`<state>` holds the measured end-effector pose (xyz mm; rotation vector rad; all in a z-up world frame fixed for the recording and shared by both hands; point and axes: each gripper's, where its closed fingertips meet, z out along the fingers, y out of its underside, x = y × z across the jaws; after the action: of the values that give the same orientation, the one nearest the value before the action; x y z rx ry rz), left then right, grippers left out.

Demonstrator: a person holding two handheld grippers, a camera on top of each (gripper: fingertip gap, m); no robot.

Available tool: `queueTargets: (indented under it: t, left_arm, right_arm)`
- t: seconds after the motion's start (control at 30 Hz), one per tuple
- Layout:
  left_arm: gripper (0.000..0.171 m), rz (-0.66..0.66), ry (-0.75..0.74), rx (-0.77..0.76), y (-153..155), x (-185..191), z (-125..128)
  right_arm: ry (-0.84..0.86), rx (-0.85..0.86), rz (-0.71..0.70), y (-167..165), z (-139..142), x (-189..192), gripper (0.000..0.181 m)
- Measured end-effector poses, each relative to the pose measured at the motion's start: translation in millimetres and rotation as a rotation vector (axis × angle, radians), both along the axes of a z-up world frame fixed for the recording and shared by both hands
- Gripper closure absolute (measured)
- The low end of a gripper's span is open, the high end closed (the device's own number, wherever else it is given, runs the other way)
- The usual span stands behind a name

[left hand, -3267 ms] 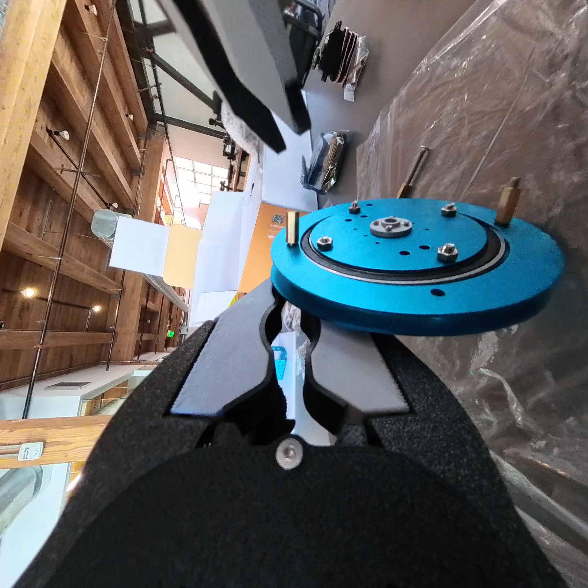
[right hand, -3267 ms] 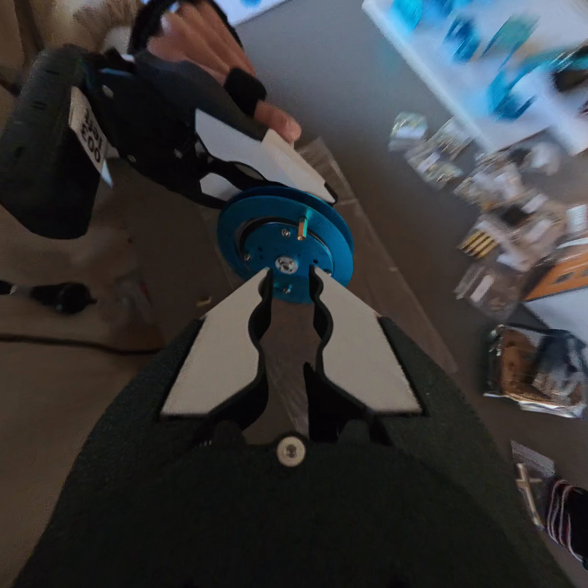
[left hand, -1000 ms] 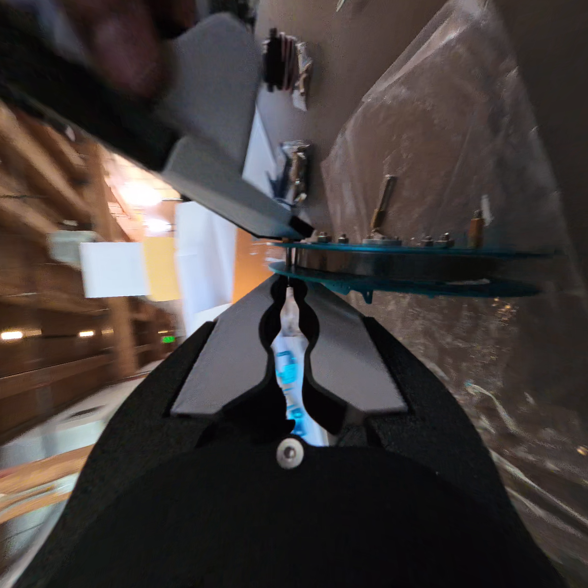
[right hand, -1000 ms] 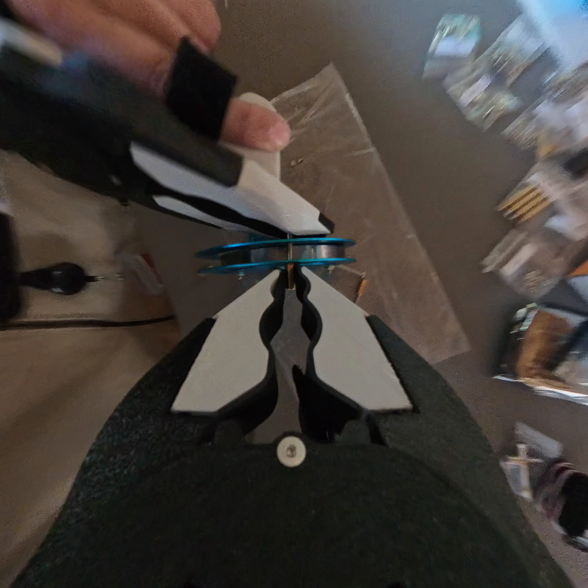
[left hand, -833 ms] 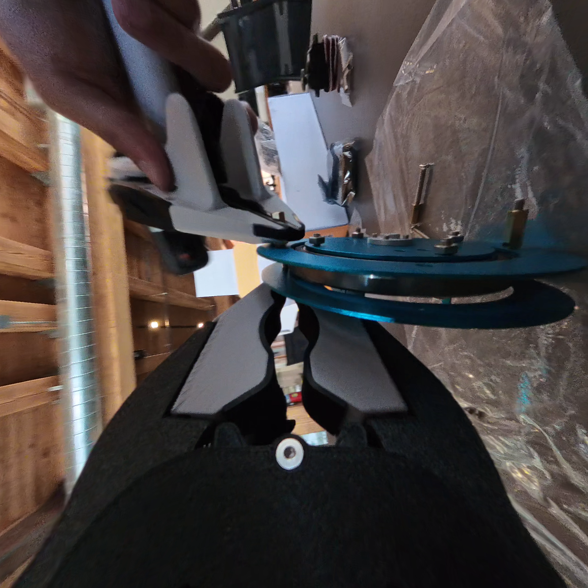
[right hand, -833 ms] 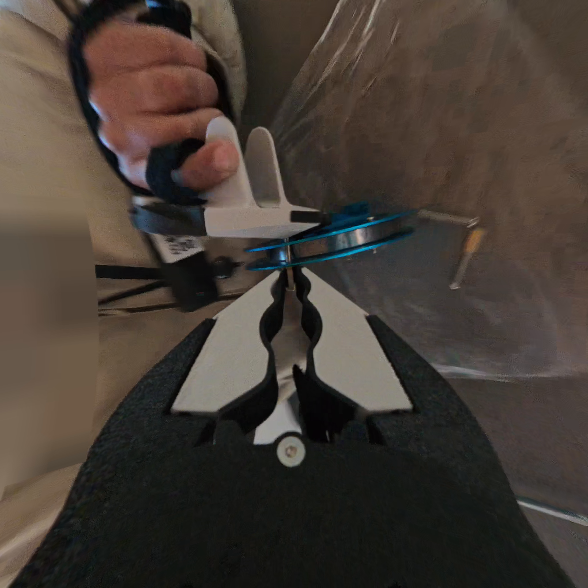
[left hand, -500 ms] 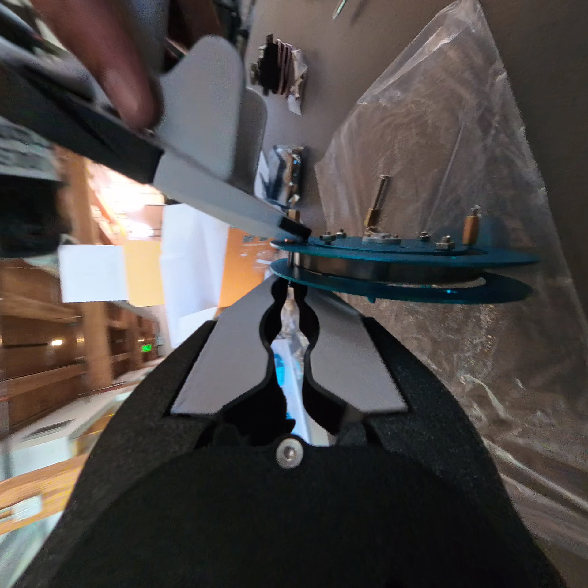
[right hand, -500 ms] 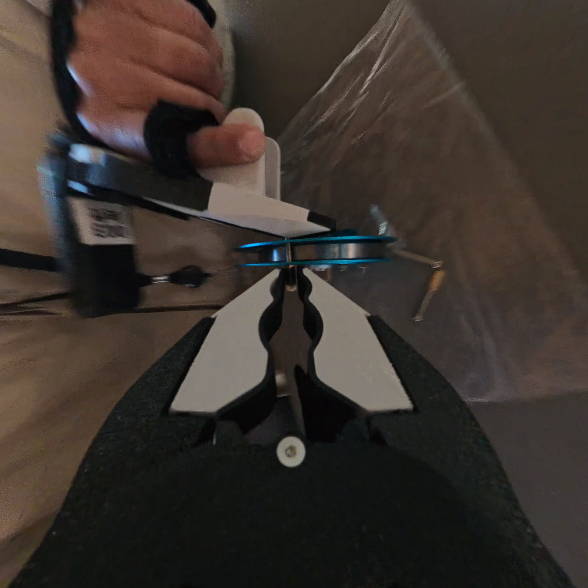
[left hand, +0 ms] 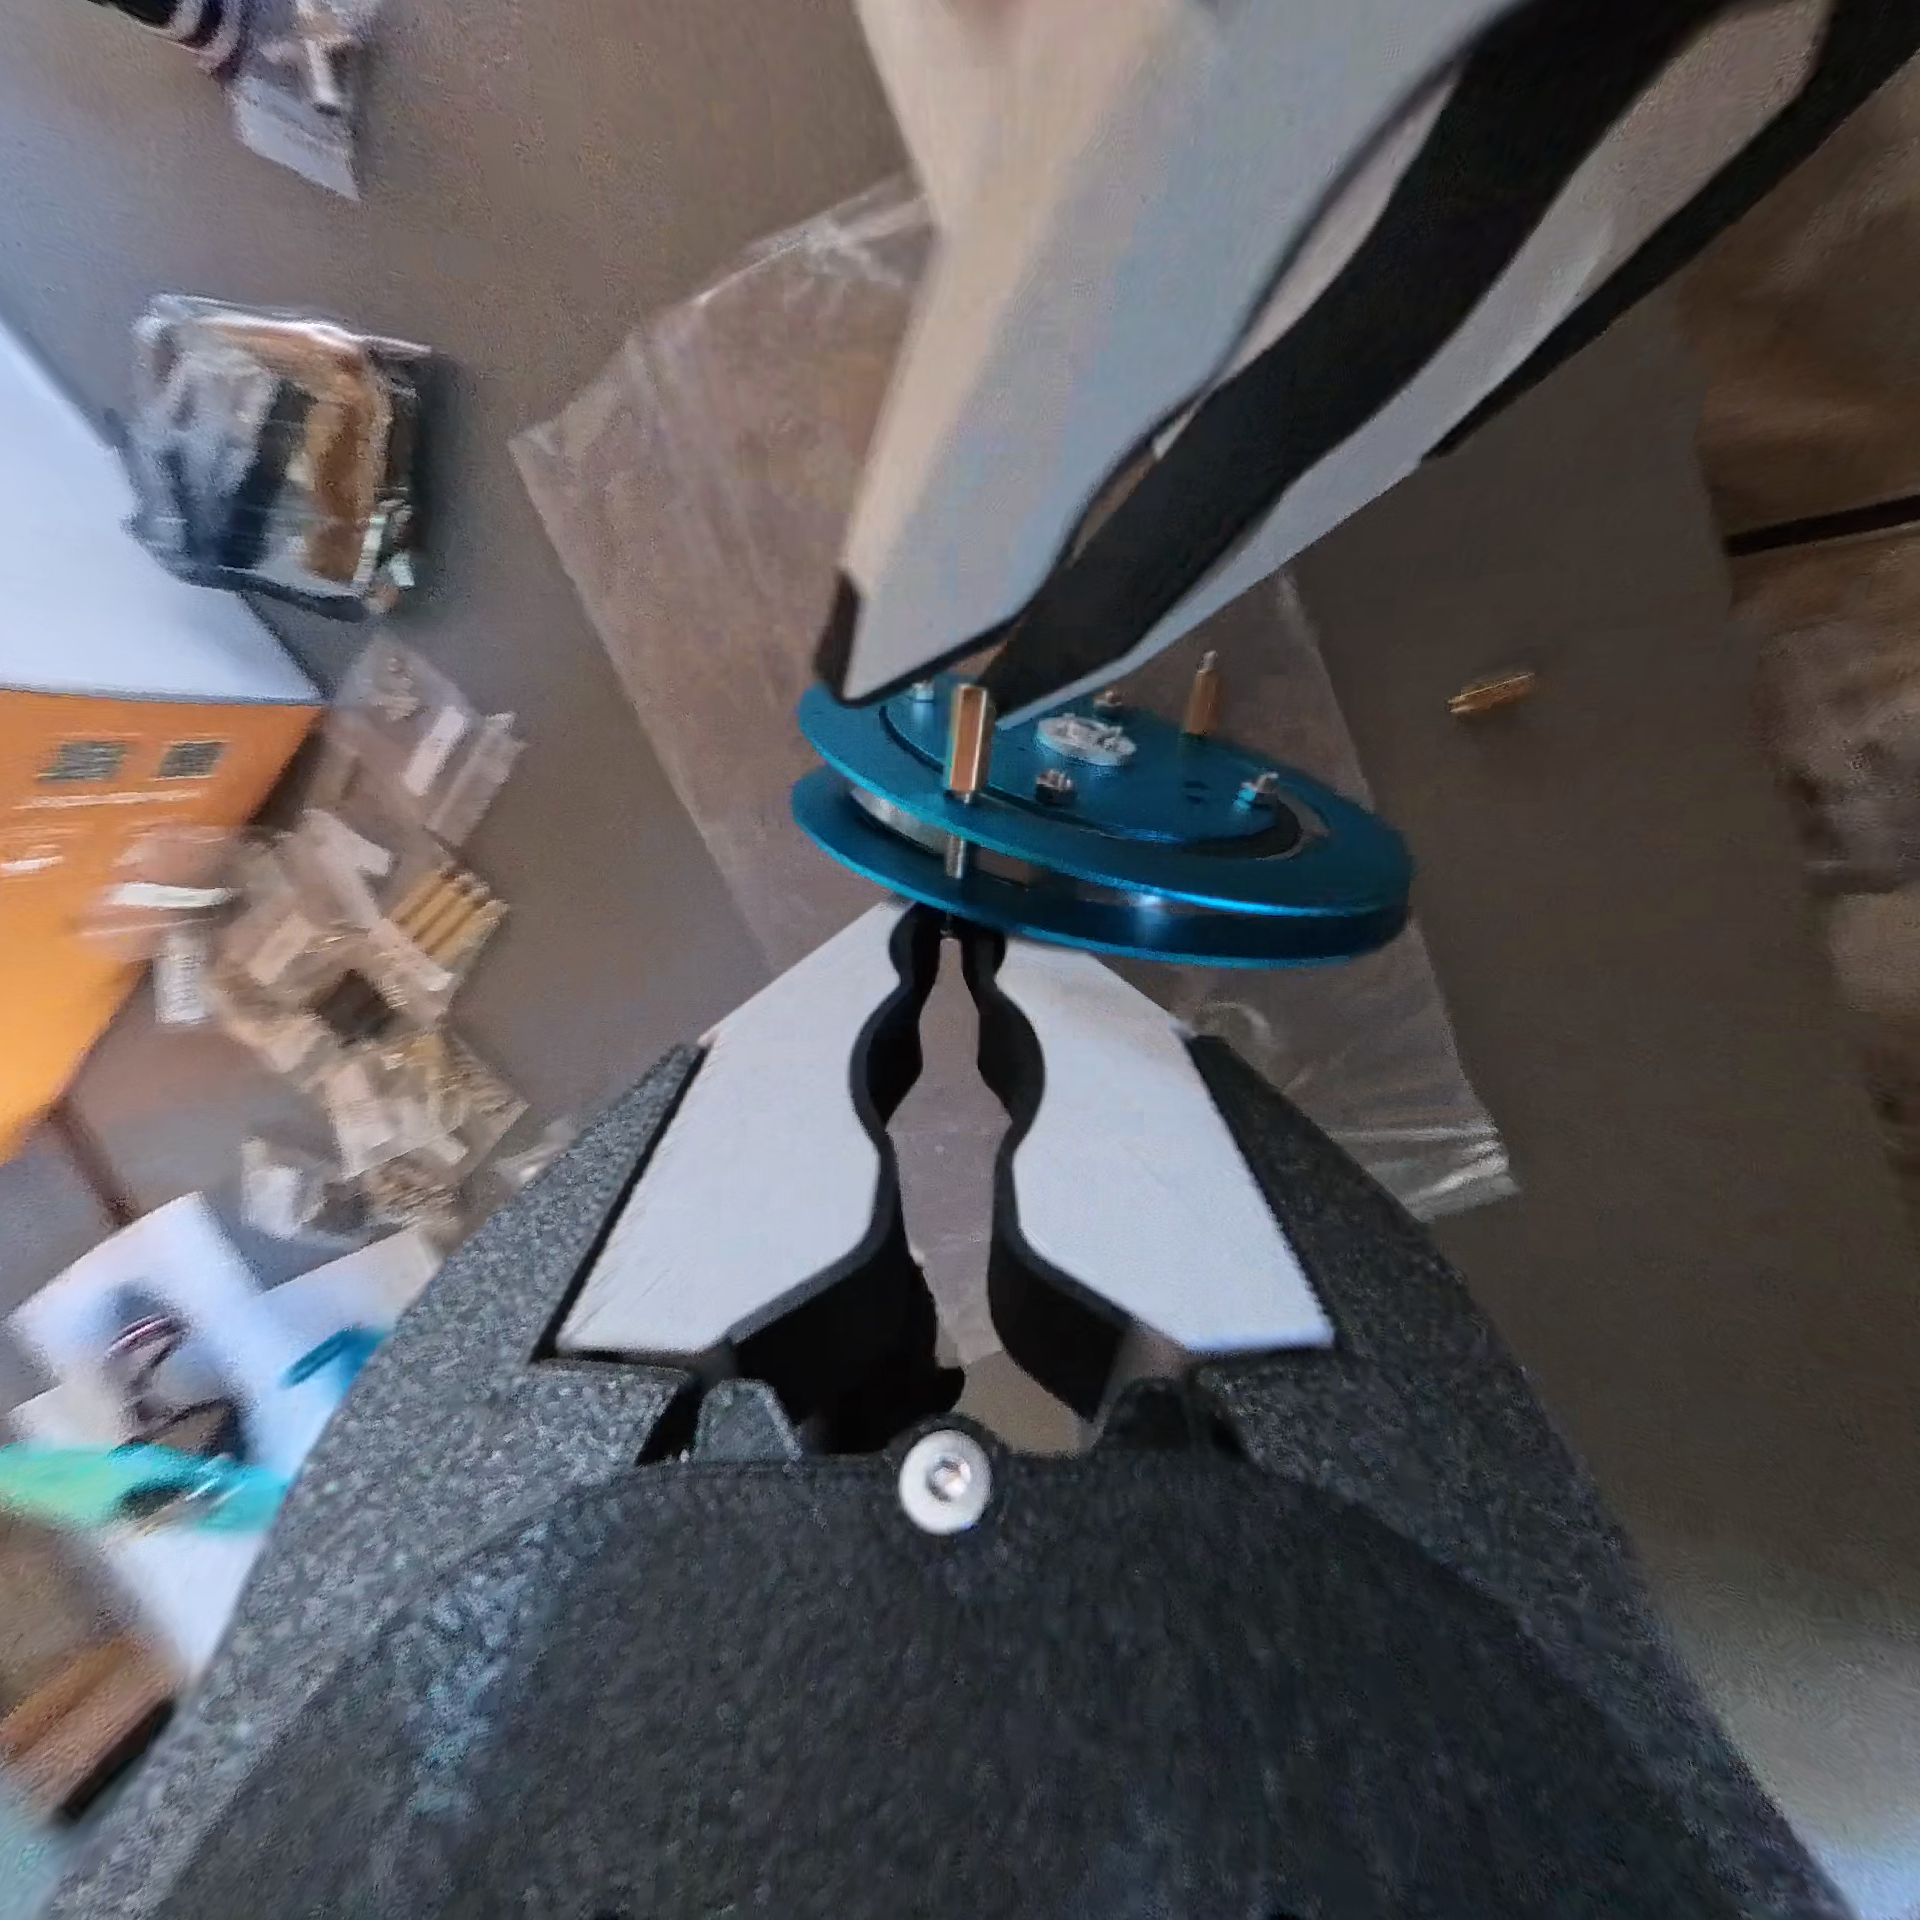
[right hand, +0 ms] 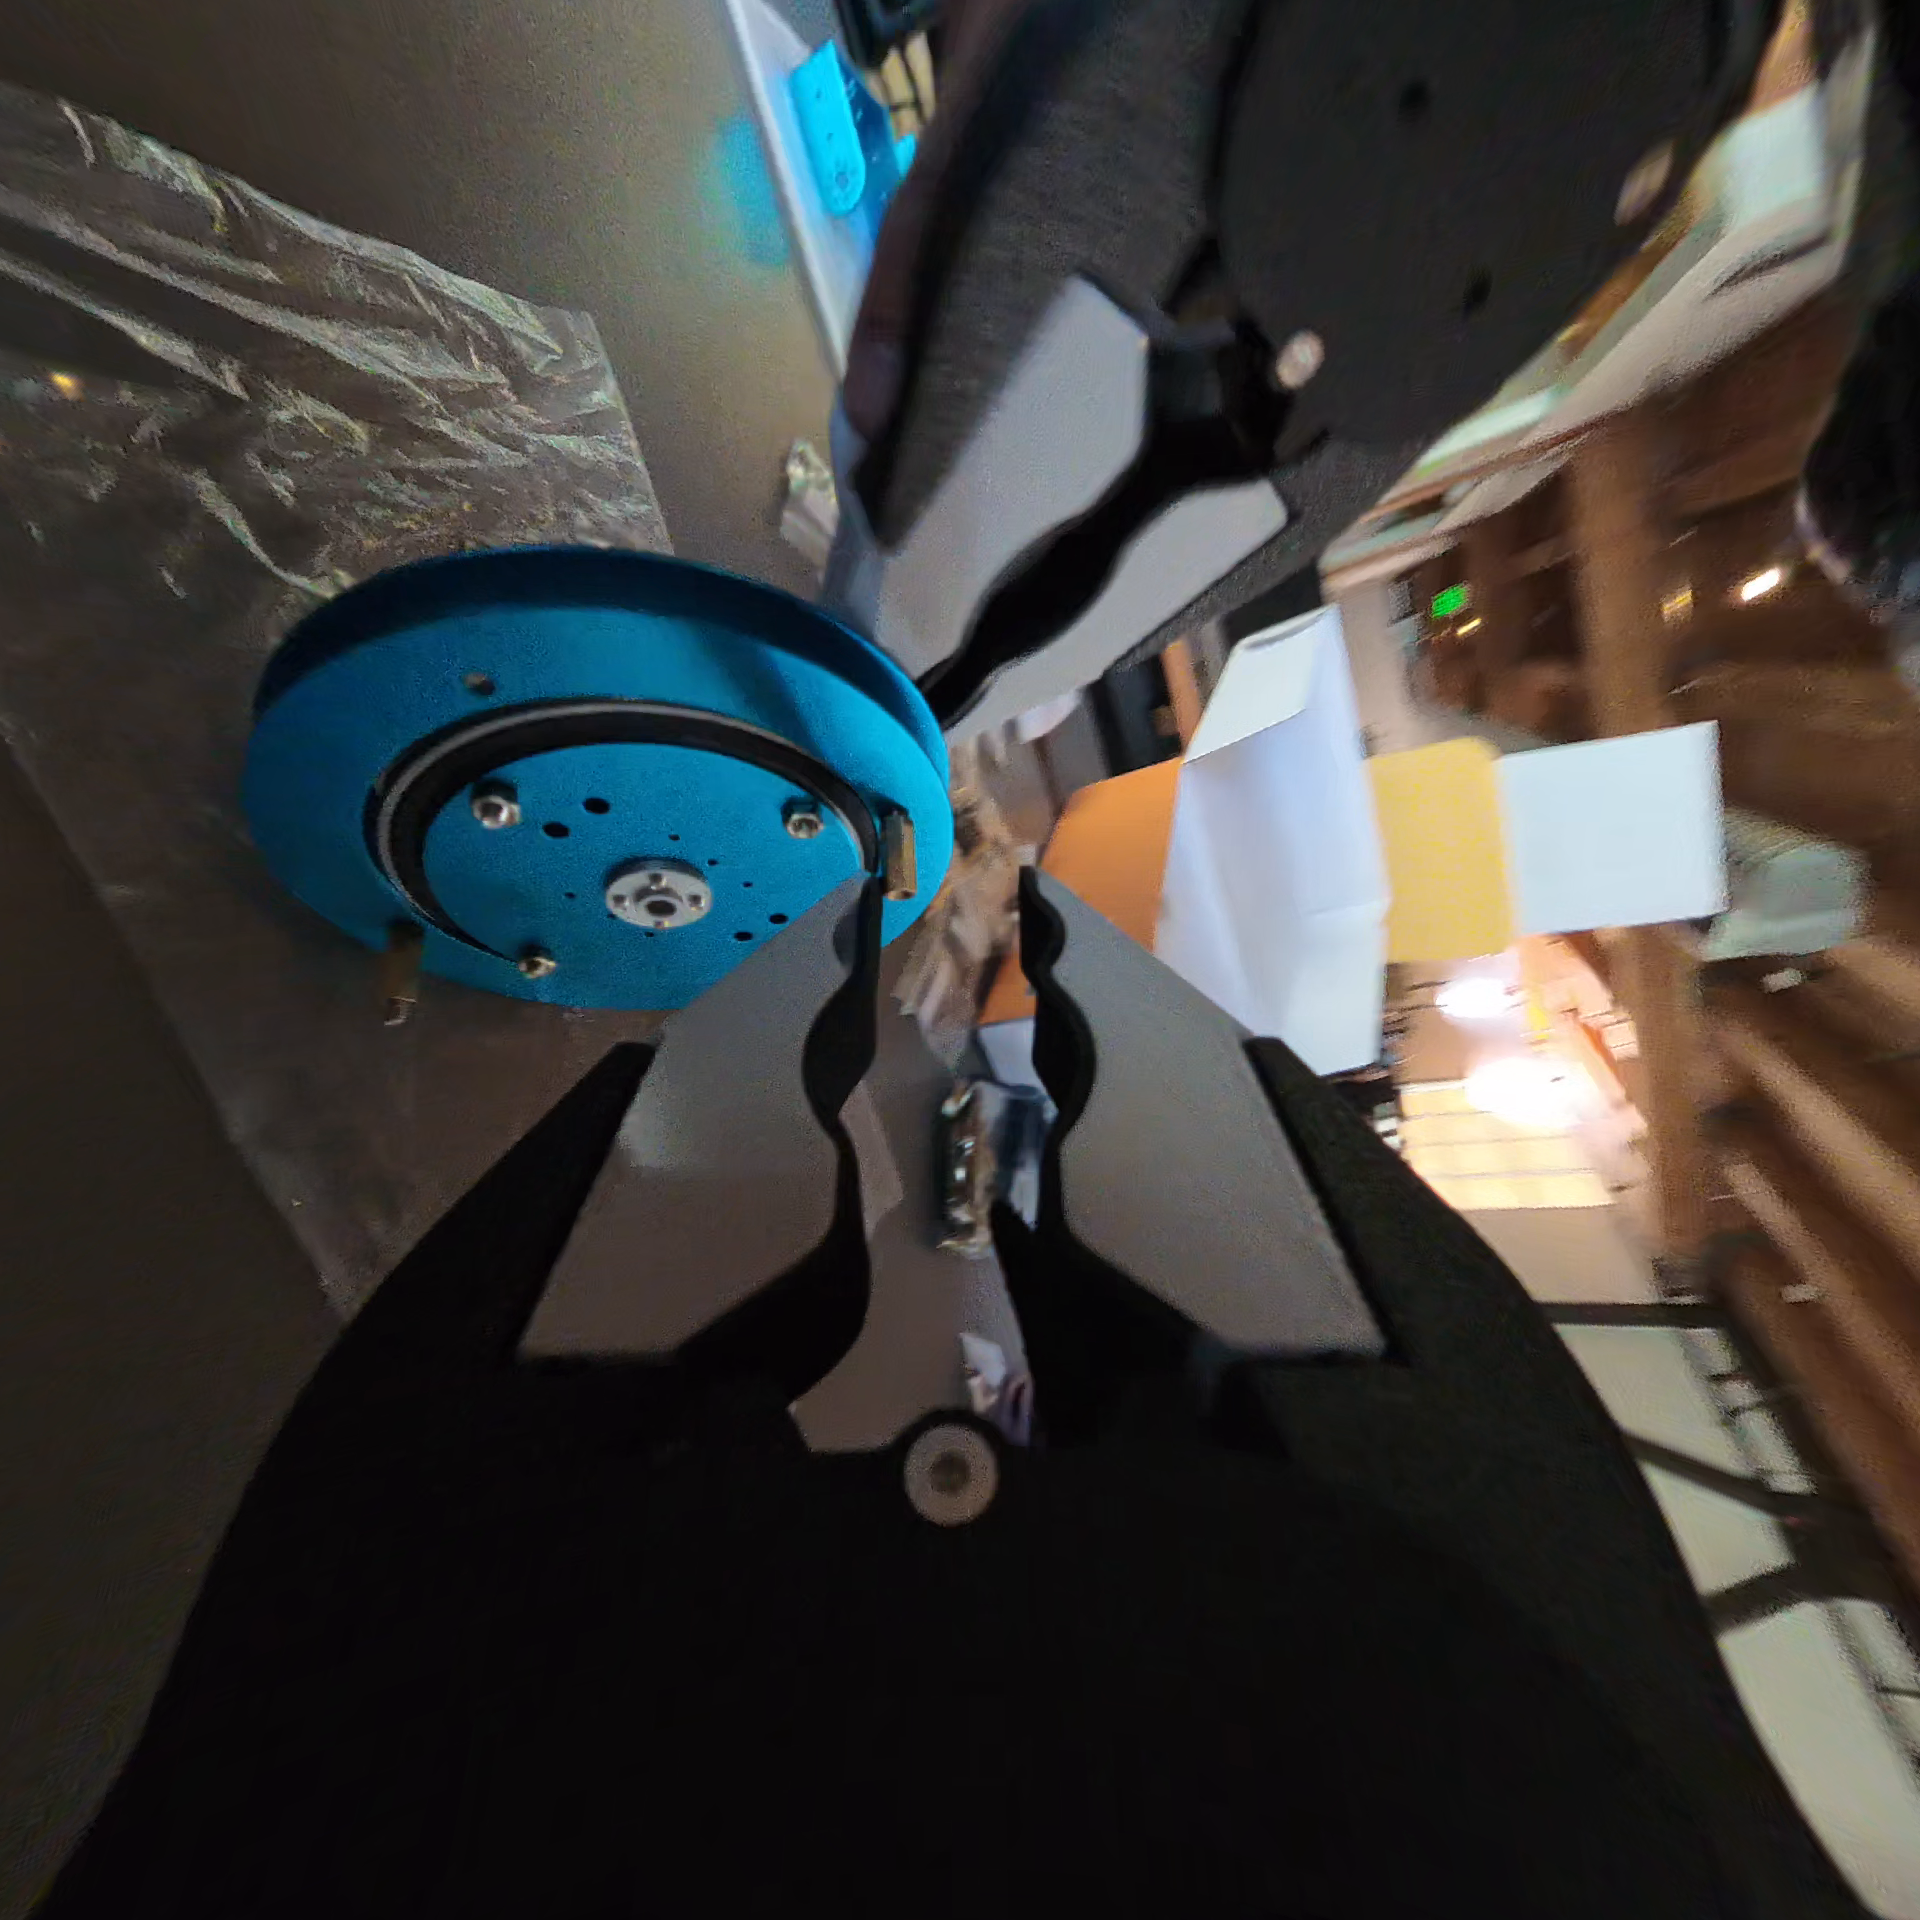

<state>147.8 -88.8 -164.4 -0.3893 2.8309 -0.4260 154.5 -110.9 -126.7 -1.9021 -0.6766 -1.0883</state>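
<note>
The blue disc assembly (left hand: 1143,894) hangs above a clear plastic bag (left hand: 727,416) on the grey table (left hand: 1558,1039). The left gripper (left hand: 951,925) is pinched on its near rim, seemingly at a pin's end. The right gripper (right hand: 951,894) was clamped there half a second ago. Now it stands parted, its left fingertip (right hand: 862,904) just beside the brass standoff (right hand: 899,852).

A clear plastic bag (left hand: 727,436) lies flat on the grey tabletop (left hand: 540,208). A loose brass standoff (left hand: 1491,694) rests on the table to one side. Small packets of hardware (left hand: 343,997) sit beside an orange box (left hand: 94,821), with a shiny foil pouch (left hand: 275,457) farther back.
</note>
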Motion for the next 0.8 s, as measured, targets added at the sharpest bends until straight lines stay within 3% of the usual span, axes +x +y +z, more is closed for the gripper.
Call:
queueTargets:
  t: [0.17,0.37,0.63,0.73,0.8]
  left_arm:
    - [0.170,-0.017,0.307,-0.164,-6.7,-17.7,2.6]
    - [0.170,0.071,0.561,-0.326,-16.1,-23.1,7.3]
    - [0.169,0.102,0.621,-0.443,-13.2,-20.3,9.7]
    - [0.169,0.121,0.635,-0.446,-10.6,-20.8,9.9]
    - [0.169,0.129,0.664,-0.471,-12.3,-22.1,11.0]
  right_arm:
    - [-0.169,-0.047,0.016,-0.2,-15.3,-4.3,0.155]
    - [-0.230,-0.054,0.064,1.3,-7.0,-14.3,0.175]
    - [-0.246,-0.051,0.087,2.1,-5.8,-6.5,0.174]
    - [-0.202,-0.099,0.059,2.7,-13.0,3.0,0.159]
    - [-0.214,-0.083,0.074,5.1,-11.8,2.4,0.165]
